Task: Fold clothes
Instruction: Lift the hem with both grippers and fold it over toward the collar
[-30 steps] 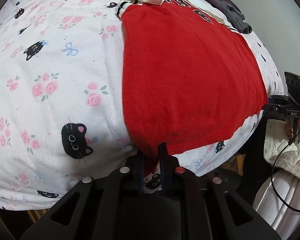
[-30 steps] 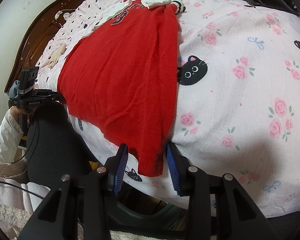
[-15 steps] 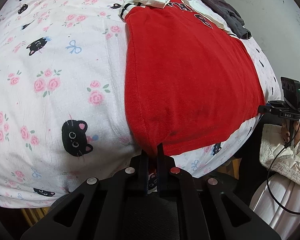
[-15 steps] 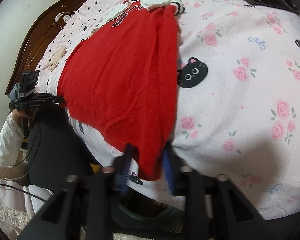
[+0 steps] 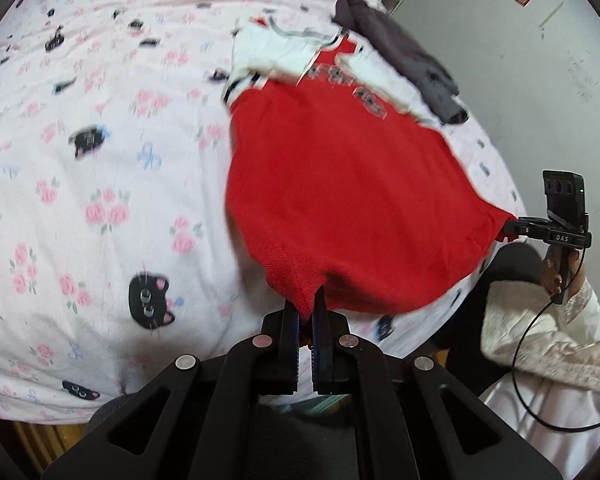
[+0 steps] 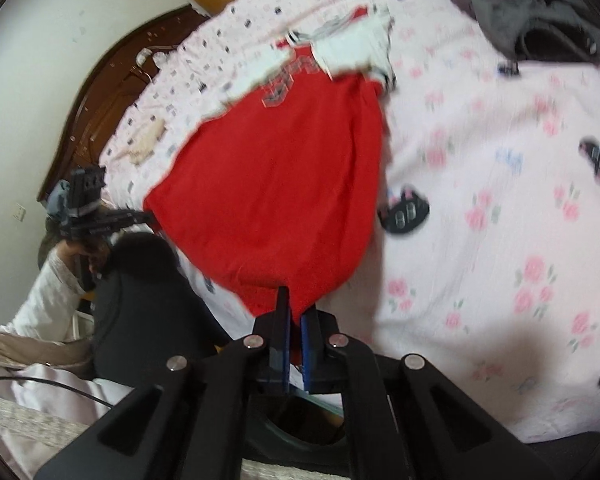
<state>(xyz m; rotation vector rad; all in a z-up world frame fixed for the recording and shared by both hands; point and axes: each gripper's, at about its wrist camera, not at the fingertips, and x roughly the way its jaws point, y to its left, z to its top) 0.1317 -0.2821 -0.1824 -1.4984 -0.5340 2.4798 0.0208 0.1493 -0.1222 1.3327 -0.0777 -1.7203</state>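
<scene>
left claw (image 5: pixel 305 305) | right claw (image 6: pixel 295 312) | each pinching red shirt (image 5: pixel 340 208) hem (corners lifted)

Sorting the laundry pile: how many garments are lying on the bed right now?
2. The red shirt is spread at the bed's near edge, its hem corners pinched by both hand-held grippers; a dark grey garment lies crumpled beyond it. More may lie out of view.

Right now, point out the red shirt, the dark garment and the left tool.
red shirt (image 5: pixel 340 184), left wrist view, middle of body.
dark garment (image 5: pixel 404 52), left wrist view, middle fold.
left tool (image 5: pixel 306 312), left wrist view, between fingertips.
</scene>
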